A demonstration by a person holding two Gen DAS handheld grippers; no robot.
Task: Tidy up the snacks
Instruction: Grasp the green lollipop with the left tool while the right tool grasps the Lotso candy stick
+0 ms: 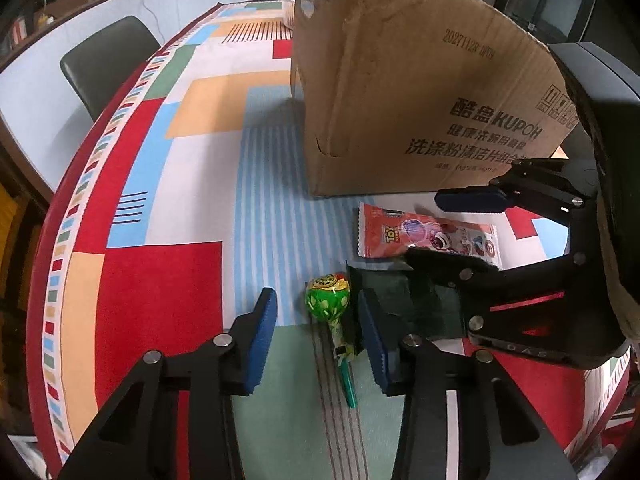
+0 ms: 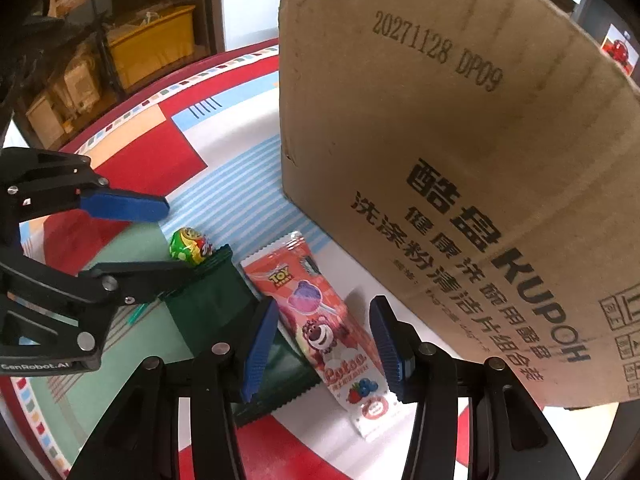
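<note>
A green-wrapped lollipop (image 1: pixel 329 300) lies on the tablecloth between the fingers of my open left gripper (image 1: pixel 318 338); it also shows in the right wrist view (image 2: pixel 190 245). A dark green packet (image 1: pixel 404 300) lies beside it, also in the right wrist view (image 2: pixel 212 308). A red Toy Story snack packet (image 2: pixel 324 328) lies between the fingers of my open right gripper (image 2: pixel 326 348), also in the left wrist view (image 1: pixel 428 236). A tall cardboard box (image 1: pixel 404 92) stands just behind the snacks (image 2: pixel 460 160).
The table has a colourful patterned cloth (image 1: pixel 168 200). A white basket (image 1: pixel 289 8) stands at the far end behind the box. A dark chair (image 1: pixel 108 60) stands at the table's left side. Shelves with a yellow bin (image 2: pixel 152 44) are beyond the table.
</note>
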